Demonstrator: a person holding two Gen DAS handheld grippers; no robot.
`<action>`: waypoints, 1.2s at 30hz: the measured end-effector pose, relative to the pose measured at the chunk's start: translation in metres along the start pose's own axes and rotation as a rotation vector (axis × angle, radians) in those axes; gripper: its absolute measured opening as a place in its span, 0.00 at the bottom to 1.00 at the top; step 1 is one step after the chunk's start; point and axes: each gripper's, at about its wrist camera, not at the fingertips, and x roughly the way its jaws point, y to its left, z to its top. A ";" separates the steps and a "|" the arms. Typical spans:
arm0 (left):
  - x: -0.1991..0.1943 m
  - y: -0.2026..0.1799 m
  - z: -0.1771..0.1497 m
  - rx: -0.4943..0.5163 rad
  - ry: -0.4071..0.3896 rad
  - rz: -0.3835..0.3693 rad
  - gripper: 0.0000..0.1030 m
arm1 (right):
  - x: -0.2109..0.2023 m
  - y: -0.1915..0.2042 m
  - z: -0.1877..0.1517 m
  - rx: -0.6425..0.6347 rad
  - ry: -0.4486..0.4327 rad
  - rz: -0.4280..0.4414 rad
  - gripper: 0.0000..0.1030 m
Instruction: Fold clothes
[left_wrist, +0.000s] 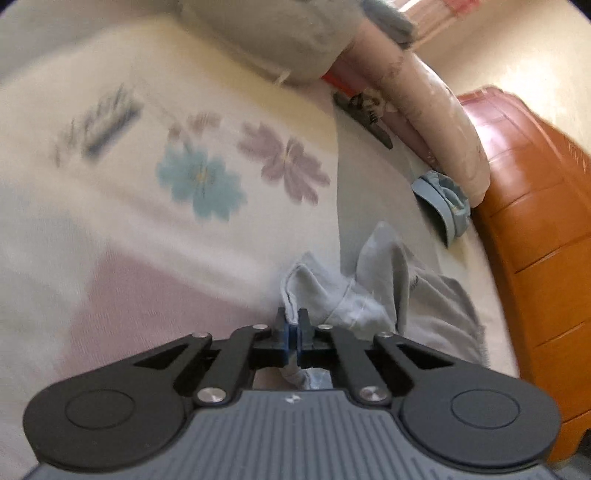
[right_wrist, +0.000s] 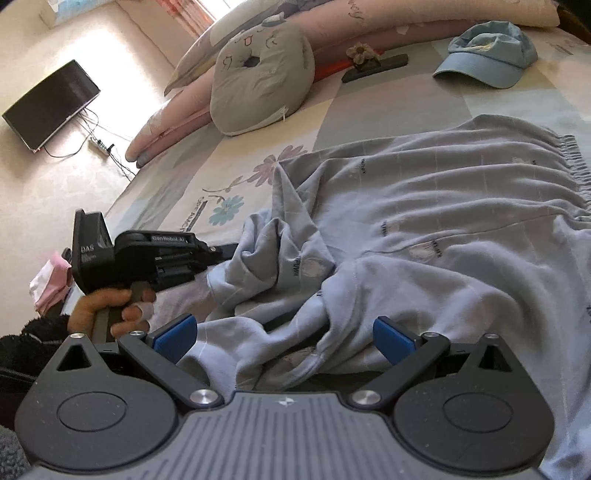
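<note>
My left gripper has its fingers clamped together on a bunched edge of the pale grey-blue cotton garment with small printed motifs, which lies rumpled on the bed covered with a cream floral-print sheet. The clamped fold rises from the fingers and runs forward and to the right in the left wrist view. In the right wrist view the left gripper shows from the side, at the garment's left end, held by my left hand. My right gripper has its blue-padded fingers wide apart, gripping nothing; a creased ridge of fabric lies in the gap between them, just ahead of the pads. From the right fingers the bulk of the garment spreads forward and to the right, its long axis running roughly left to right, with a gathered elastic band at the far right end. The garment is not flat and shows no clean fold line. Judgement: the right fingers are the nearer to the near edge and are placed to take it; whether this hold serves to spread the garment or to bring one part over another, the views do not settle. A light blue fabric cap and a grey round cushion lie well apart from the garment, near the pink bolsters.
</note>
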 end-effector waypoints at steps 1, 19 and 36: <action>-0.007 -0.001 0.007 0.034 -0.018 0.010 0.02 | -0.001 -0.001 0.000 0.004 -0.002 -0.003 1.00; -0.084 0.082 0.130 0.286 -0.199 0.065 0.02 | 0.031 0.083 0.018 0.005 -0.075 -0.201 1.00; -0.107 0.195 0.197 0.150 -0.305 0.096 0.02 | 0.079 0.135 0.078 -0.081 -0.049 -0.361 1.00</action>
